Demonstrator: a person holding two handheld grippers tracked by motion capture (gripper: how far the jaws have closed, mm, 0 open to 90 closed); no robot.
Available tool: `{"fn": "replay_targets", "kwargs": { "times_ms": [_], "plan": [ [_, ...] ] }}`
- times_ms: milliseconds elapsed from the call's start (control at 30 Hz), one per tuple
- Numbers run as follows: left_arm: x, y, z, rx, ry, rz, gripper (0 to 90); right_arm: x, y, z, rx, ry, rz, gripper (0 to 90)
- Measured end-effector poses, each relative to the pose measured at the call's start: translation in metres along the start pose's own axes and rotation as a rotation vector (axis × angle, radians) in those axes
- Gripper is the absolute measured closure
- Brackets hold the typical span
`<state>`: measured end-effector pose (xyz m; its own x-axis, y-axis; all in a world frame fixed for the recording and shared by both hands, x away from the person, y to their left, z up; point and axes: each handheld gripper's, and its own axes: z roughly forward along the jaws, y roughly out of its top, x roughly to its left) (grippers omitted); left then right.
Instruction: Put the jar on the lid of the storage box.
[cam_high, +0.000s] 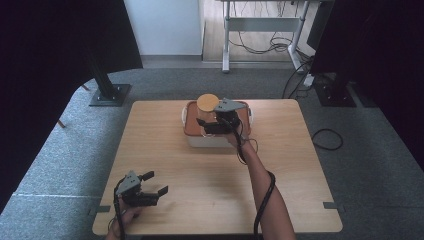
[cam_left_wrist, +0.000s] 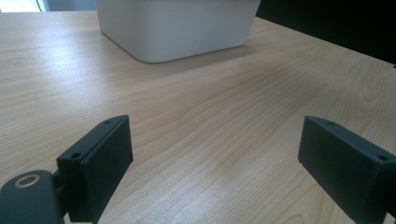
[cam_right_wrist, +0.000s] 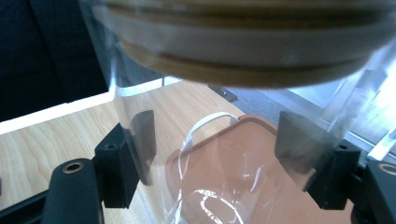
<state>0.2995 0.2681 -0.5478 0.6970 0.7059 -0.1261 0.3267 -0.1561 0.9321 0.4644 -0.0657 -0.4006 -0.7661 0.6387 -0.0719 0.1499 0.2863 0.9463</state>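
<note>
I have the right gripper (cam_high: 210, 123) clamped on a clear jar (cam_right_wrist: 219, 154) with a wooden lid (cam_high: 207, 102), its fingers (cam_right_wrist: 125, 163) pressed against the glass wall just under the lid. The jar sits at or just above the orange-brown lid (cam_high: 191, 127) of the white container (cam_left_wrist: 177, 28) at the far middle of the desk (cam_high: 165, 165); I cannot tell whether its base touches. My guess is the job here is carrying or setting down the jar, so I would keep it upright, hold the squeeze steady because smooth glass slips, and move slowly, letting go only once the base rests flat and well inside the lid's rim. My right forearm reaches far forward, the hand level, coming at the jar from its right side. The left gripper (cam_high: 150, 186) rests low near the desk's near left corner, fingers (cam_left_wrist: 100, 163) wide apart with nothing between them, pointing toward the container.
</note>
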Motion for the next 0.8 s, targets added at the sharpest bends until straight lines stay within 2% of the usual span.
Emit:
{"fn": "replay_targets", "kwargs": {
  "times_ms": [467, 800],
  "plan": [
    [0.001, 0.000, 0.000, -0.003, -0.017, -0.006, 9.7, -0.018, -0.004, 0.013, 0.021, -0.048, 0.022, 25.6],
    [0.002, 0.000, 0.000, 0.000, -0.025, -0.006, 9.7, -0.022, -0.006, 0.021, 0.034, -0.053, 0.024, 25.6]
  ]
}}
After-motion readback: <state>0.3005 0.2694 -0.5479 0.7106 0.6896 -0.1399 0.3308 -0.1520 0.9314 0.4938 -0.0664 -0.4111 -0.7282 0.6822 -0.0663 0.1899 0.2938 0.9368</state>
